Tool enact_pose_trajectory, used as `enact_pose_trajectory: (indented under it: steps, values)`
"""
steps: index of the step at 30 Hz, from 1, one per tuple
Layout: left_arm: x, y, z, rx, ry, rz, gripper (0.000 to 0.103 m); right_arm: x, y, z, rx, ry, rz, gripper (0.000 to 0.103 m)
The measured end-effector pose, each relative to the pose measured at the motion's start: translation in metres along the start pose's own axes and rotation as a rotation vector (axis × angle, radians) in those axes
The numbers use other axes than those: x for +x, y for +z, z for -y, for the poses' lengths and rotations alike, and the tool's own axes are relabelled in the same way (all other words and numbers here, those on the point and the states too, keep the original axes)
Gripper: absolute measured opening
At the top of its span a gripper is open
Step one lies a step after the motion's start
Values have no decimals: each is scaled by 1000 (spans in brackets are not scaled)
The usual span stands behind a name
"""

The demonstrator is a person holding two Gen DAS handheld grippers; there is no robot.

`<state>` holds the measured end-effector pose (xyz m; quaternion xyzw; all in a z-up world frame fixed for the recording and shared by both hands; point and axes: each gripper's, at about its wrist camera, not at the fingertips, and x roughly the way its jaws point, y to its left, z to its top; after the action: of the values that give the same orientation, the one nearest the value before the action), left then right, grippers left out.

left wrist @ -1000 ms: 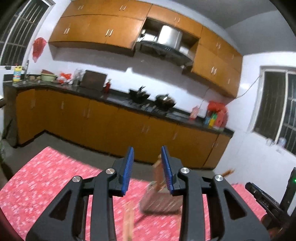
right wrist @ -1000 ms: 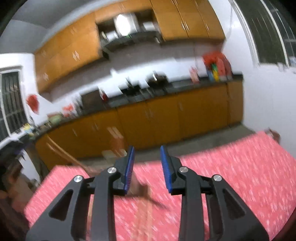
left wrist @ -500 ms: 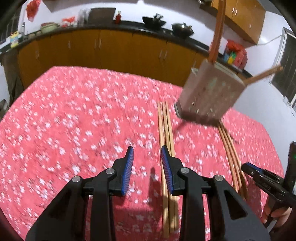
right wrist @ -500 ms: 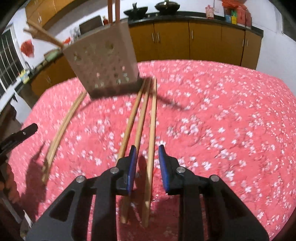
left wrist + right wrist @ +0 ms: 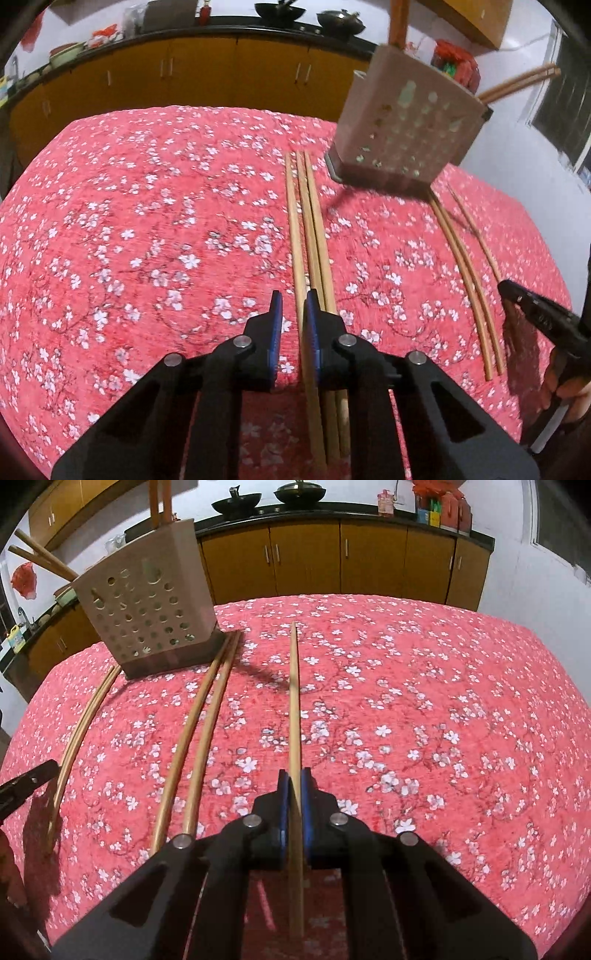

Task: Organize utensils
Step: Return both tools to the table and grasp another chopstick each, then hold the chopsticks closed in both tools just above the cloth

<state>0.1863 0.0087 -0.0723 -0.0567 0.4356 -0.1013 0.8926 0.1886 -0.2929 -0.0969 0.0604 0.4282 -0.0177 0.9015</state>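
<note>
The right gripper is clamping one chopstick lying beside the perforated holder; the left gripper has just been closing around another chopstick, a gap showing. Light, stiff, slippery sticks, probably best pinched near their thick ends.

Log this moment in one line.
left tool: jaws just closing, leftmost chopstick between, not clamped | right tool: shut on lone chopstick | holder: standing

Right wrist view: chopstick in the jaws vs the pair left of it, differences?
The held chopstick is single, pinched in the right gripper's just-closed jaws; the pair lies free on the tablecloth. The held chopstick's far tip stands clear of the holder; the pair's tips end beside its base. Both are plain wood, pointing away.
</note>
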Motion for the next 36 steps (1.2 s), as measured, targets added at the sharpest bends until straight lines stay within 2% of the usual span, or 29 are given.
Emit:
enact_pose_trajectory:
  steps: [4, 12, 15, 20, 24, 36]
  values:
    - [4, 0, 9, 55, 50, 0, 11, 1, 0, -4, -13, 18, -1, 8]
    - [9, 2, 17, 97, 100, 11, 8, 1, -2, -12, -36, 46, 1, 10]
    - [12, 6, 13, 88, 116, 14, 7, 1, -1, -14, -52, 39, 3, 9]
    - [17, 19, -11, 13, 146, 20, 7, 9, 6, -11, -55, -2, 19, 8]
    - [15, 22, -27, -25, 120, 33, 8, 13, 13, -2, -18, -3, 30, 8]
    - [9, 18, -36, -59, 80, 47, 8, 15, 14, 2, 9, 23, 30, 8]
